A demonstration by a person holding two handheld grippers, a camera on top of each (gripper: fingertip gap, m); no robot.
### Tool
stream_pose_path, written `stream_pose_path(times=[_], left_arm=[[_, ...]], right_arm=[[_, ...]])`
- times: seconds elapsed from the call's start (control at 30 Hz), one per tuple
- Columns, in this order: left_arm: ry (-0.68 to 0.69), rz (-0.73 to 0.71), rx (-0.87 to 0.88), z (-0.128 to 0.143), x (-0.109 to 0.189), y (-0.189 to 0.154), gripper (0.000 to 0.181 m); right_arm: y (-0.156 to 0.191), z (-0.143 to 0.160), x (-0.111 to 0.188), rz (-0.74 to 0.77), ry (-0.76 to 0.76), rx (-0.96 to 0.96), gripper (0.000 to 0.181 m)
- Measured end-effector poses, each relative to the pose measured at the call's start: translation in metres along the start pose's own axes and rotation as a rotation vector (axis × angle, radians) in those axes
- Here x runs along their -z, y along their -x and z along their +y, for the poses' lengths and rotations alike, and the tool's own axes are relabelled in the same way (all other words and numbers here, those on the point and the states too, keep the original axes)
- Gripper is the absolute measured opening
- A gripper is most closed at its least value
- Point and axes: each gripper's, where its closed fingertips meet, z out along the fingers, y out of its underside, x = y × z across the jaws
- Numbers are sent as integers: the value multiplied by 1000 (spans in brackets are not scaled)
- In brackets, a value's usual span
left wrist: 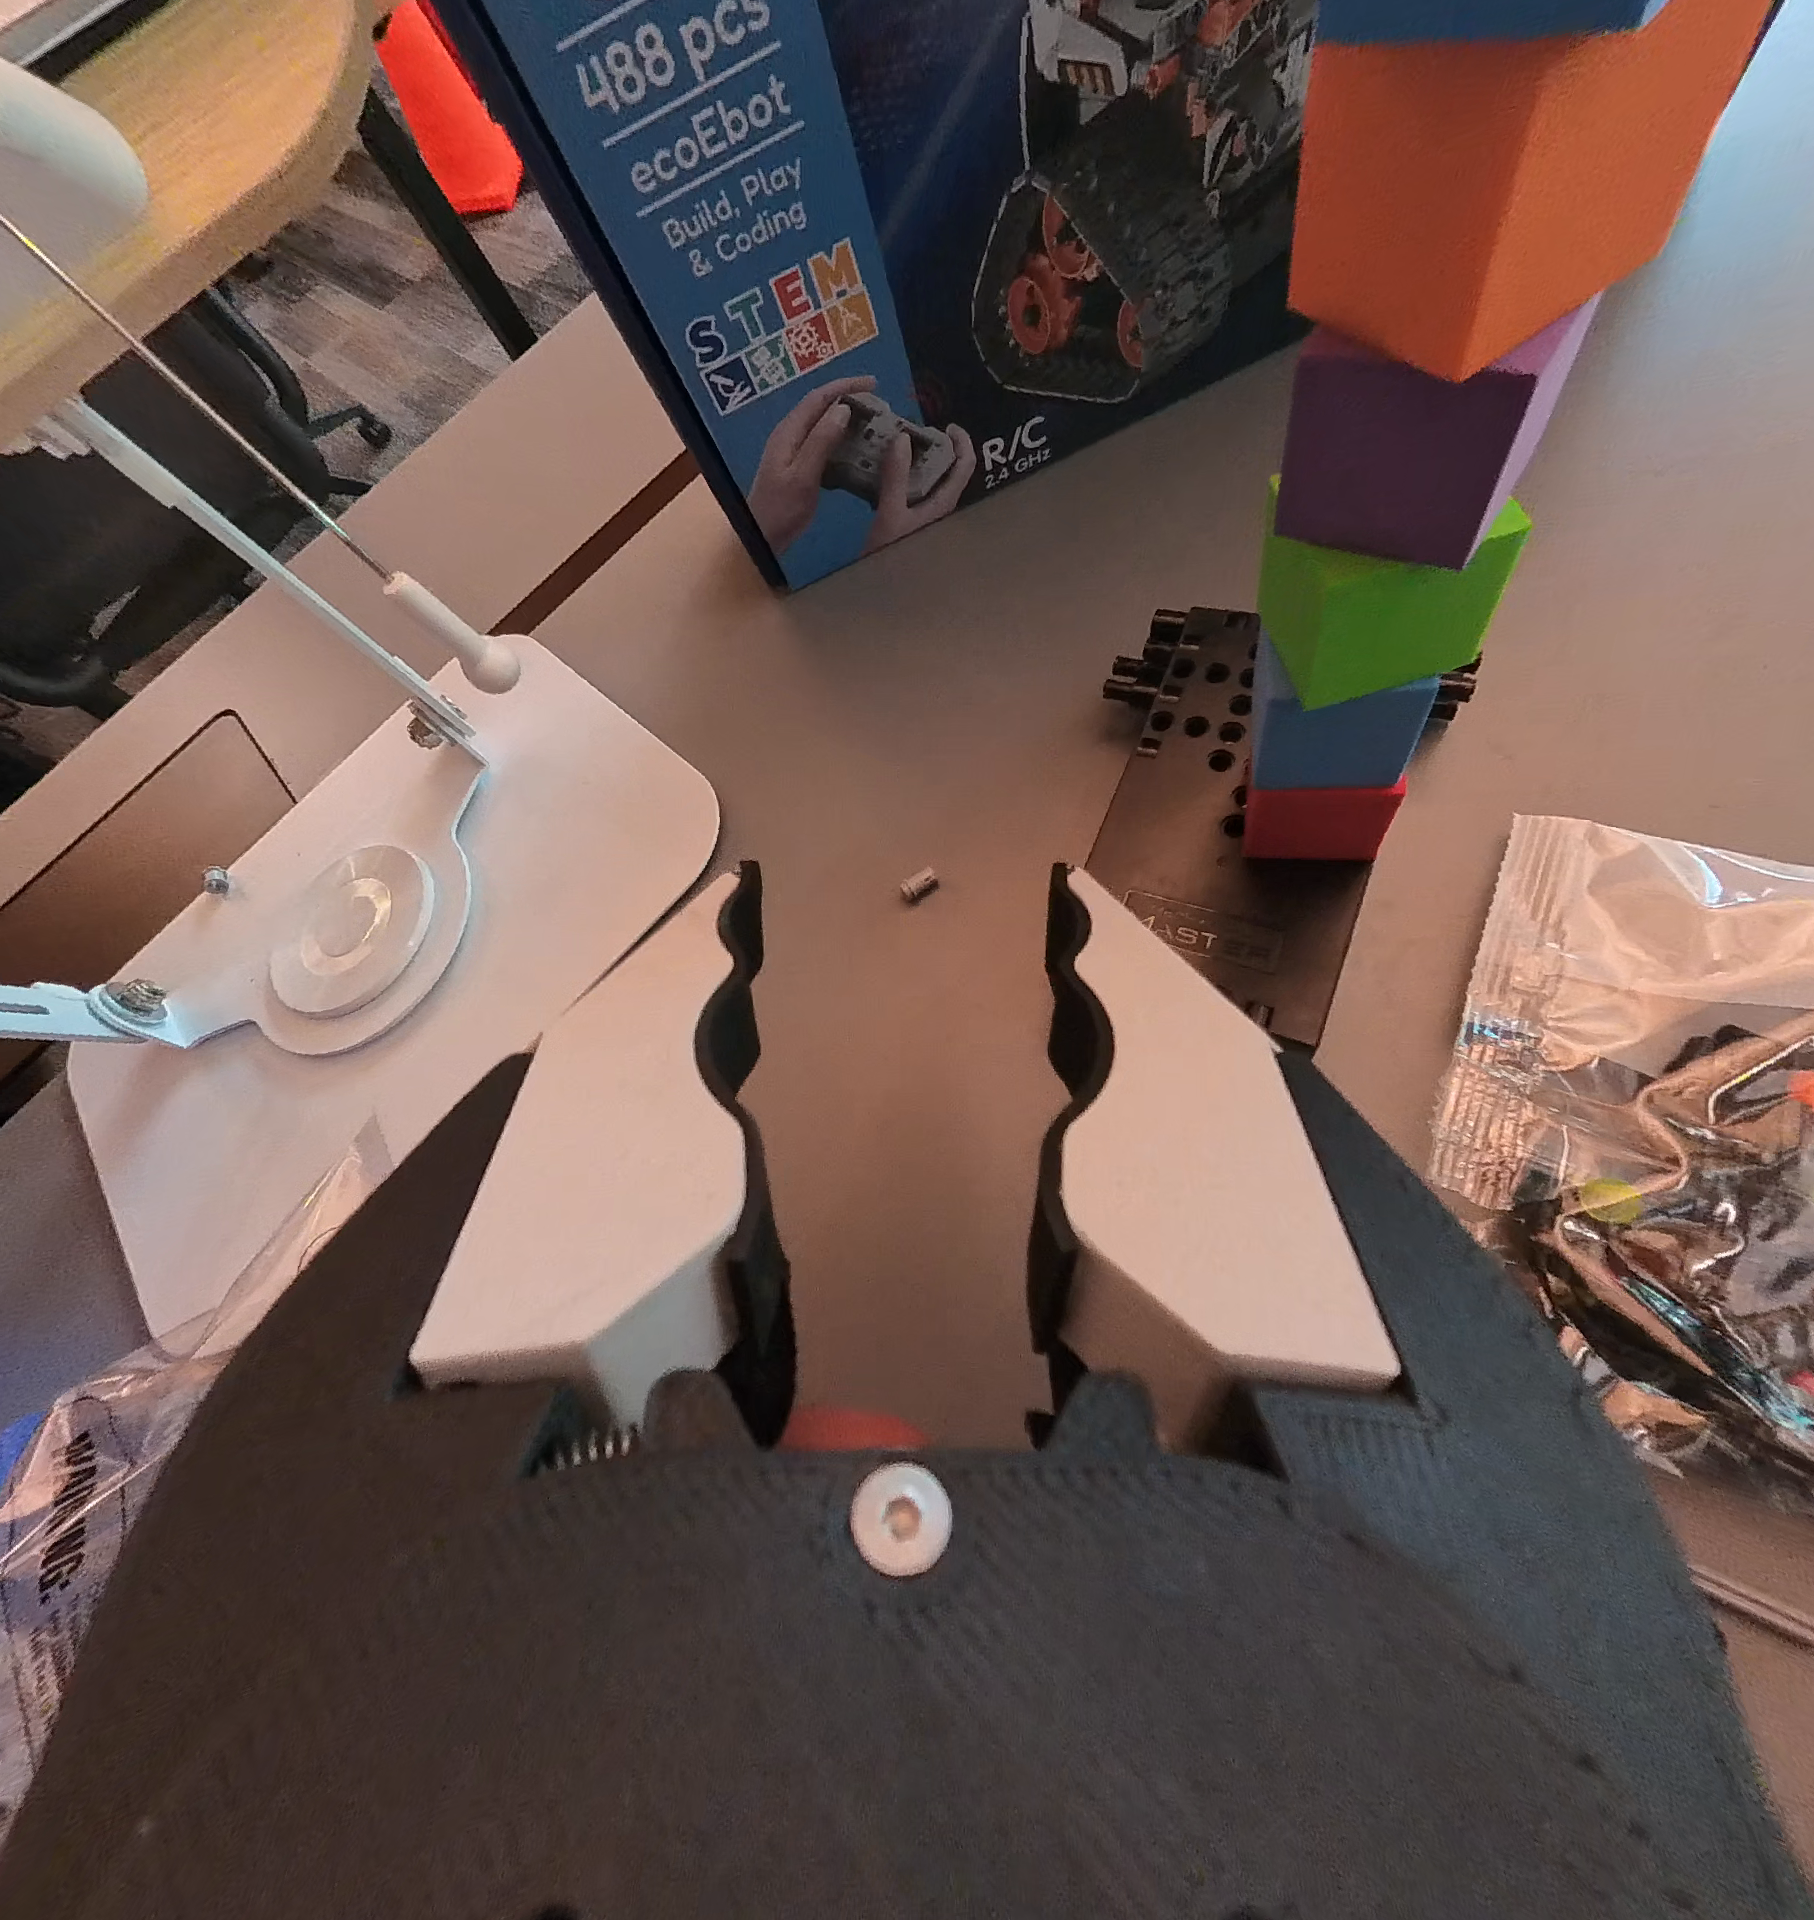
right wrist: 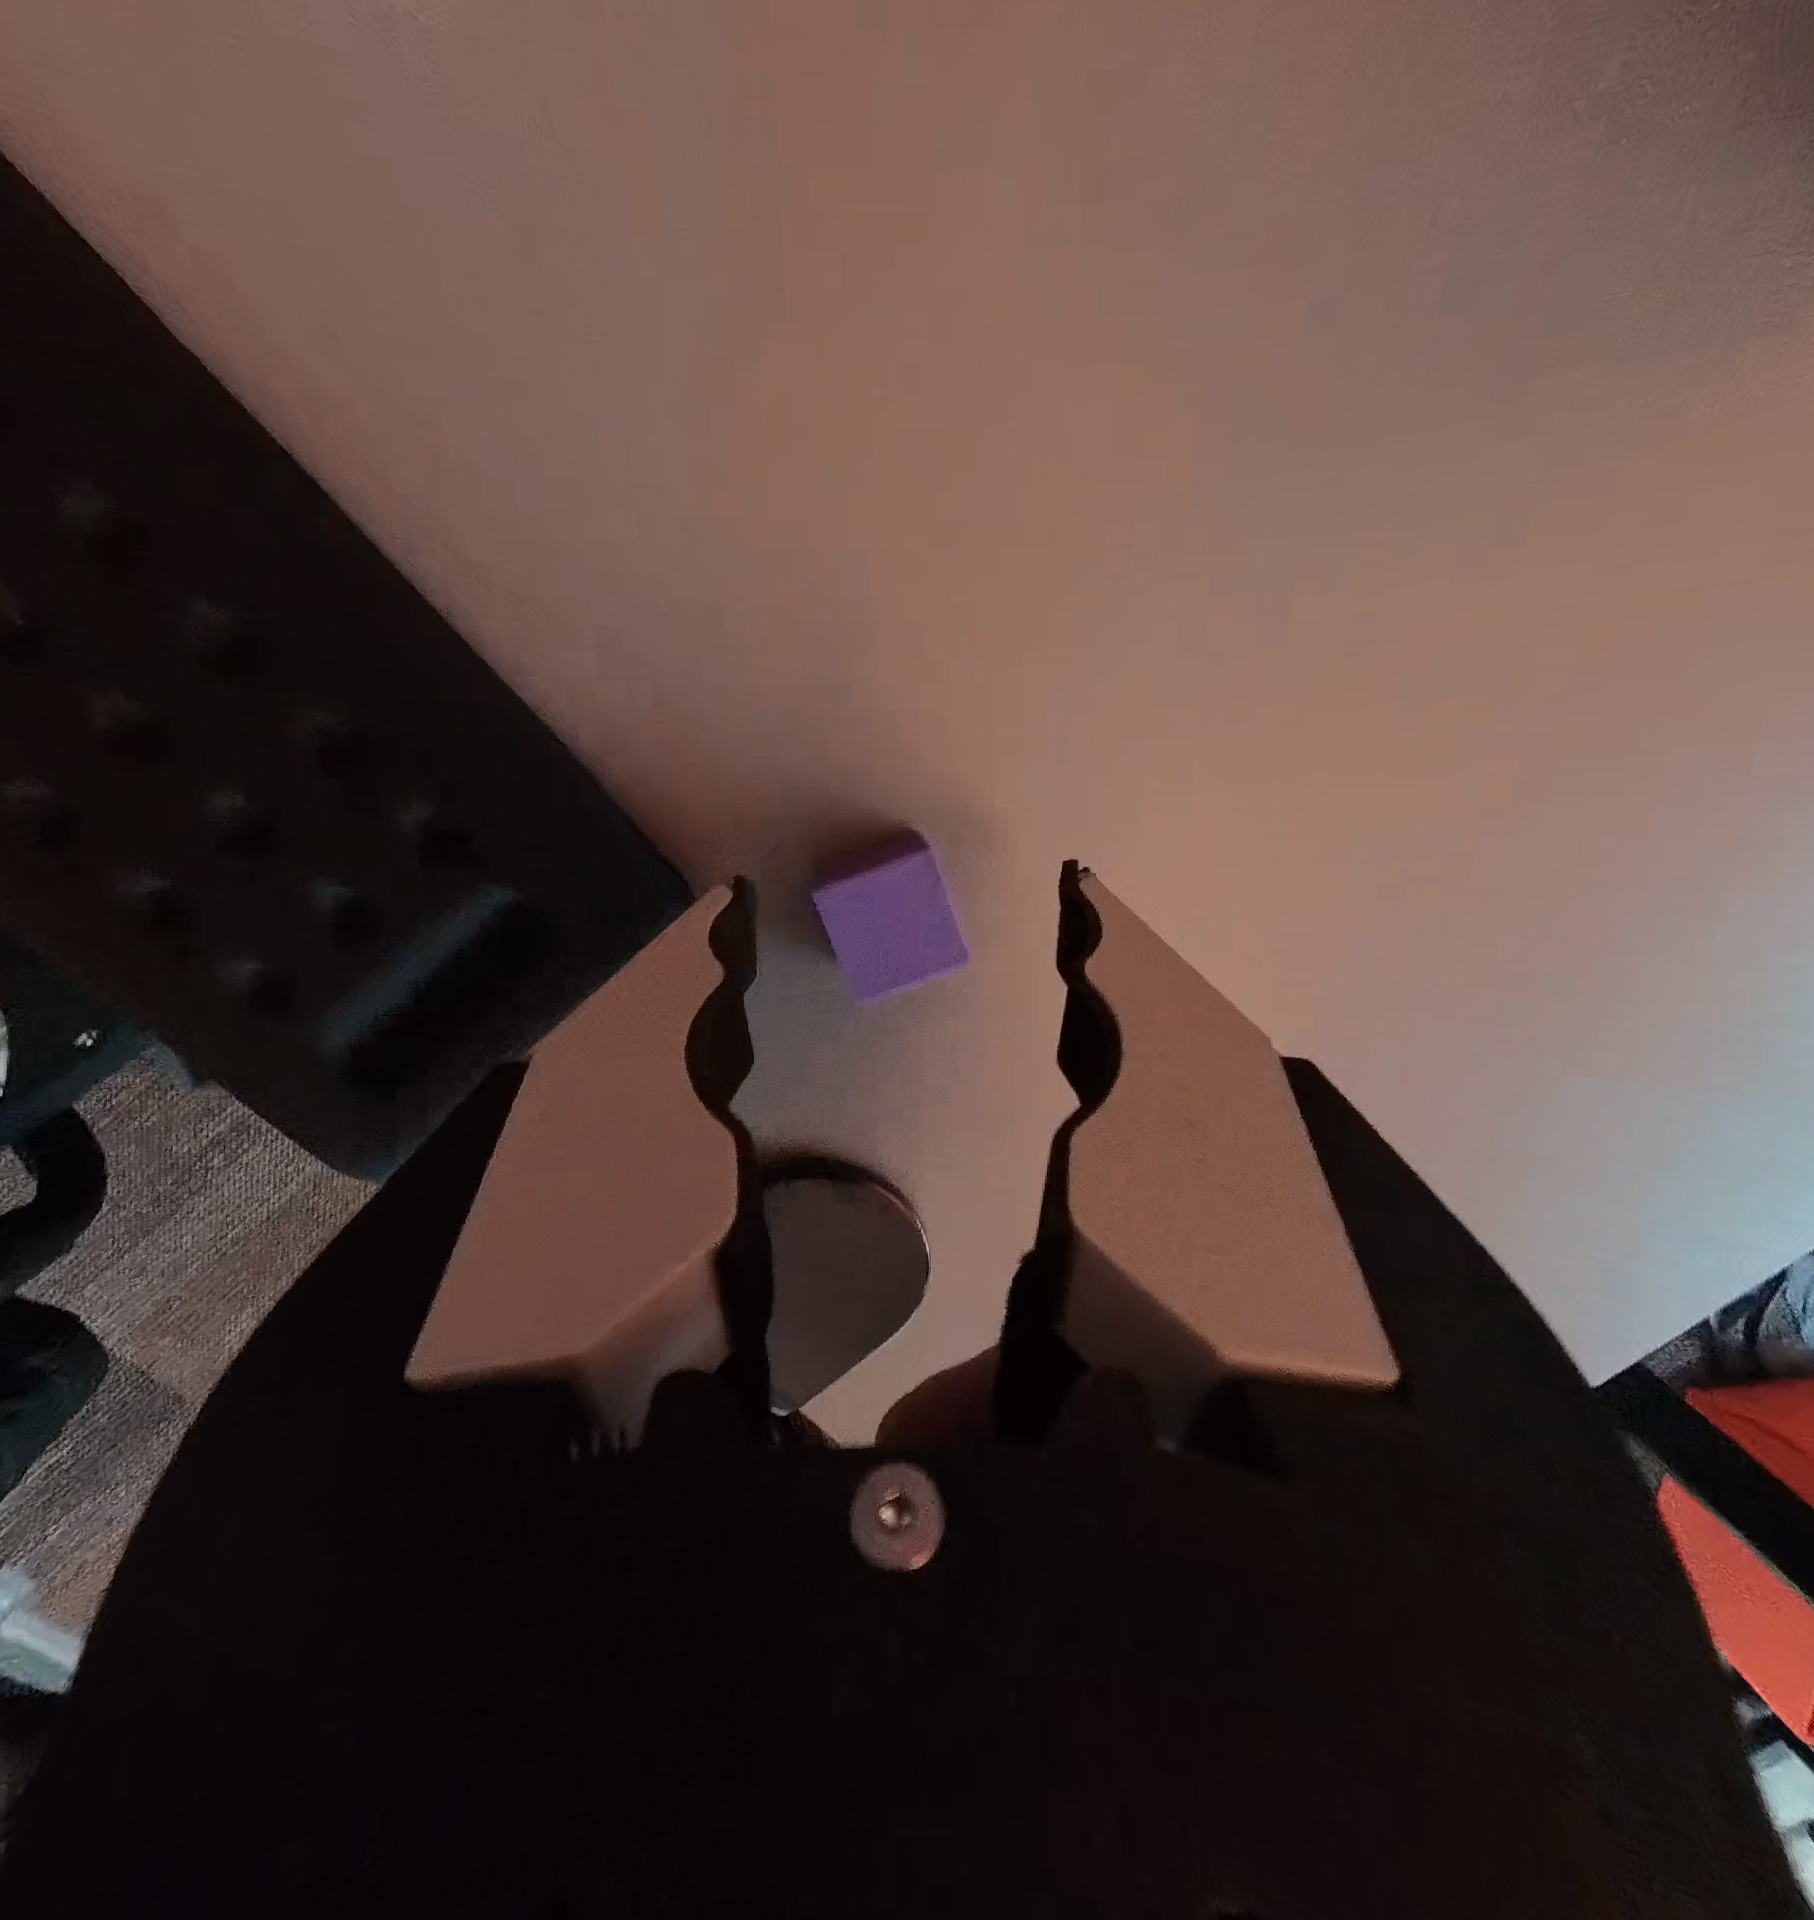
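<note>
Left wrist view shows your left tongs [left wrist: 904, 883] spread apart and holding nothing, hanging over the bare worktop [left wrist: 882, 686]. Nearest to them is a tiny grey sleeve [left wrist: 918, 889], lying on the worktop just beyond the tips and touched by neither finger. Left of the tongs sits a white lamp base [left wrist: 529, 821] with thin arms rising from it; a clear bag [left wrist: 41, 1538] lies at the lower left edge. Right of the tips lies a black perforated plate [left wrist: 1194, 727], and a tower of cubes stands on it: red [left wrist: 1313, 821] at the bottom, then blue [left wrist: 1339, 738], green [left wrist: 1381, 613], purple [left wrist: 1402, 457] and orange [left wrist: 1474, 187], each one twisted a little against its neighbour. Farther right is a crinkled clear bag of small parts [left wrist: 1661, 1143]. Behind it all a blue toy box [left wrist: 882, 239] stands upright.

Your right tongs [right wrist: 908, 883] are likewise apart and empty, pointing down at the worktop [right wrist: 1090, 416]. A small violet cube [right wrist: 890, 920] rests there just past the tips, nearer the left finger but clear of both. A round metal disc [right wrist: 846, 1278] shows between the fingers closer to the hinge. To the left, blurred, lies a dark holed plate [right wrist: 217, 727]; past the worktop's right edge something red [right wrist: 1776, 1538] shows.
</note>
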Motion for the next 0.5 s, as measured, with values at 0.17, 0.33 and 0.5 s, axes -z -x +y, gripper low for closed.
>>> stream_pose_path(times=[0.17,0.33,0.5], left_arm=[[-2,-3,11,1,1,2,53],[-1,-3,7,0,0,2,53],[-1,-5,14,1,0,4,53]], right_arm=[[-1,10,-10,-26,3,-11,26],[-3,-37,12,4,-112,49,26],[3,-157,73,22,-329,220,25]])
